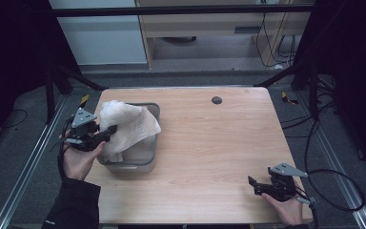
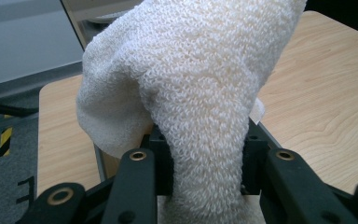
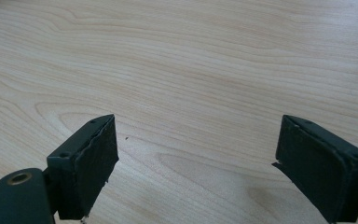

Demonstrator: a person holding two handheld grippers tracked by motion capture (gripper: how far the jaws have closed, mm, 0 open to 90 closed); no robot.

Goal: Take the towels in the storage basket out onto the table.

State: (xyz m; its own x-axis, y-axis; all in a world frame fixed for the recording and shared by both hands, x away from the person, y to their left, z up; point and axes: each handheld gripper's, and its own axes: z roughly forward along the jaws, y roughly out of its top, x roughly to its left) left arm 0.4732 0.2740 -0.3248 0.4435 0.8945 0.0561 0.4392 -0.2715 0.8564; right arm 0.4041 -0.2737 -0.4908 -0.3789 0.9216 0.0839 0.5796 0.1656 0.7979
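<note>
Towel (image 1: 128,125) is hanging over a grey tub (image 1: 148,161) at the left side of a table (image 1: 209,143), with the left gripper (image 1: 108,132) pinching it above the tub's near-left corner. Pale wood grain is running across the table, a flat rectangle with a small dark round plug (image 1: 216,100) near its far edge. Grey carpet is lying around it, metal rails are flanking both sides, black cables are trailing on the right, and light wooden furniture is standing beyond. The tub is looking rectangular with rounded corners and a smooth, dull wall. In the left gripper view the towel (image 2: 191,88) is showing as cream terry cloth, looped and nubbly, bunching into a thick fold that is draping upward and outward from between the black jaws, which are closing tight on it from both sides. The right gripper (image 1: 256,184) is resting low at the table's near-right corner, its jaws standing wide apart, gripping nothing, over bare wood; its flat pads (image 3: 93,163) are looking matte and black.
</note>
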